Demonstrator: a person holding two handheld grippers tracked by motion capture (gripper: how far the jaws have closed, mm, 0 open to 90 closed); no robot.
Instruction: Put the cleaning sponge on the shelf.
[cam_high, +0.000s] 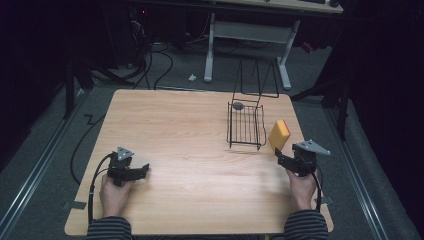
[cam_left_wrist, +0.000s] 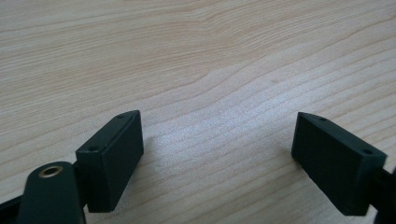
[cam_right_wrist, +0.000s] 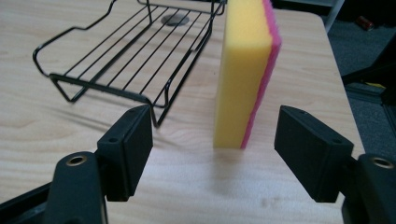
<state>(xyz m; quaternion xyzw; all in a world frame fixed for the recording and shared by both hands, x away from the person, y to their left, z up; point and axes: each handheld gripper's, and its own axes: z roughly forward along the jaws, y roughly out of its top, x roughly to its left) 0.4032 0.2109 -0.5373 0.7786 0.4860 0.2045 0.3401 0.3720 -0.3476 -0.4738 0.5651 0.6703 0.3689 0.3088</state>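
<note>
The left claw (cam_high: 141, 171) rests low on the desk (cam_high: 190, 150) near its left front, jaws wide apart with nothing but bare wood between them. Around it lies plenty of open desk toward the middle.

Right of centre stands the wire rack (cam_high: 246, 125), empty except for a small grey disc (cam_high: 238, 105) at its far end. Just beside the rack's right side is the sponge (cam_high: 279, 135), yellow with a pink face, standing on end. The right claw (cam_high: 280, 156) is at the sponge's near side, jaws spread wider than the sponge; in the right gripper view the sponge (cam_right_wrist: 245, 70) sits ahead, between them, and the pads do not press on it.

The risk, as I judge it: the sponge stands on a narrow end and could topple if a jaw brushes it. It is also near the desk's right edge, so a fall that way could send it off. The rack's wires close by could snag the left-hand jaw.
</note>
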